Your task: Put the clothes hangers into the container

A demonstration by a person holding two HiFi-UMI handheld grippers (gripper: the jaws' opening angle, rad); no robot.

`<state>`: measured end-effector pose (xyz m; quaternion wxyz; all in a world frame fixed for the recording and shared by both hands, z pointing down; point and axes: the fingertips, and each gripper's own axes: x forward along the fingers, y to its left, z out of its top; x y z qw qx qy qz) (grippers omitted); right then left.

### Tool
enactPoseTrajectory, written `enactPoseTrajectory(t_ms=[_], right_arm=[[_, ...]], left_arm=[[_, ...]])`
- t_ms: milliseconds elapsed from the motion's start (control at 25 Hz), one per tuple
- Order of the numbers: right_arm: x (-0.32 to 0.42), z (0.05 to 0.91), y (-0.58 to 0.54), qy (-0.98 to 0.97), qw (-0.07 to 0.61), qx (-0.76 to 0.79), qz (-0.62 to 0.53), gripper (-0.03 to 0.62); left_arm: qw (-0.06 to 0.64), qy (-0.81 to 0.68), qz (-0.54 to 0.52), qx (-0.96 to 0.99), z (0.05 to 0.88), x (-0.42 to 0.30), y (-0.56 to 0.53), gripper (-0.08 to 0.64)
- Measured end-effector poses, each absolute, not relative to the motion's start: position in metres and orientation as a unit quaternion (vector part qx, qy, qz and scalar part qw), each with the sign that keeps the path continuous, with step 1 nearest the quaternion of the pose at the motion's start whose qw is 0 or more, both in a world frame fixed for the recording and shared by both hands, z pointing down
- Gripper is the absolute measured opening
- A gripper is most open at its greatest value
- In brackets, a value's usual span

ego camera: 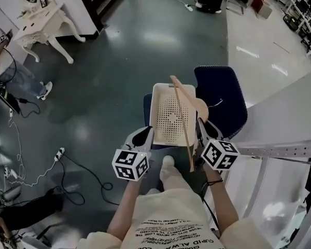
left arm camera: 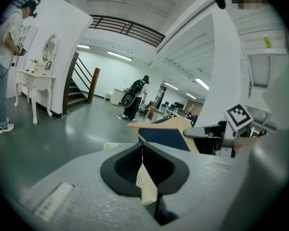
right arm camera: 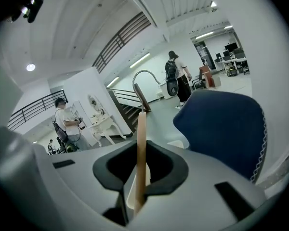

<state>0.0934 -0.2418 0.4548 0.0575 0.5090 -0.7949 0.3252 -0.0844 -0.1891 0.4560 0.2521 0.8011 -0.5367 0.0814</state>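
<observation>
A white perforated container (ego camera: 156, 113) sits on a dark blue chair (ego camera: 225, 97) right in front of me. My right gripper (ego camera: 201, 124) is shut on a wooden clothes hanger (ego camera: 182, 113), which lies slanted over the container's right side. In the right gripper view the hanger's bar (right arm camera: 141, 138) runs up between the jaws, its metal hook at the top, beside the chair back (right arm camera: 224, 124). My left gripper (ego camera: 145, 134) hovers at the container's near left corner, shut and empty. In the left gripper view the jaws (left arm camera: 142, 150) meet, with the hanger (left arm camera: 159, 125) beyond.
A white rack (ego camera: 282, 139) stands close on the right. Cables and a power strip (ego camera: 59, 152) lie on the grey floor to the left. A white dressing table (ego camera: 41, 22) and a person's legs (ego camera: 20, 77) are at the far left.
</observation>
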Motion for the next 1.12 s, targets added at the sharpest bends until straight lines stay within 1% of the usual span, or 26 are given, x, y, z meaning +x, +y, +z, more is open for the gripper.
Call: enactPoseTrajectory(t_ms=[240, 640, 1120], right_arm=[[0.085, 0.515, -0.263, -0.789, 0.089, 0.493, 0.355, 0.055], [0.07, 0.592, -0.276, -0.773, 0.112, 0.473, 0.409, 0.055], [0.05, 0.658, -0.288, -0.761, 0.115, 0.457, 0.445, 0.055]], left_arm=[[0.288, -0.543, 0.086, 0.784, 0.506, -0.081, -0.205, 0.023], [0.336, -0.537, 0.095, 0.768, 0.571, -0.078, -0.226, 0.023], [0.366, -0.517, 0.093, 0.768, 0.626, -0.064, -0.246, 0.023]])
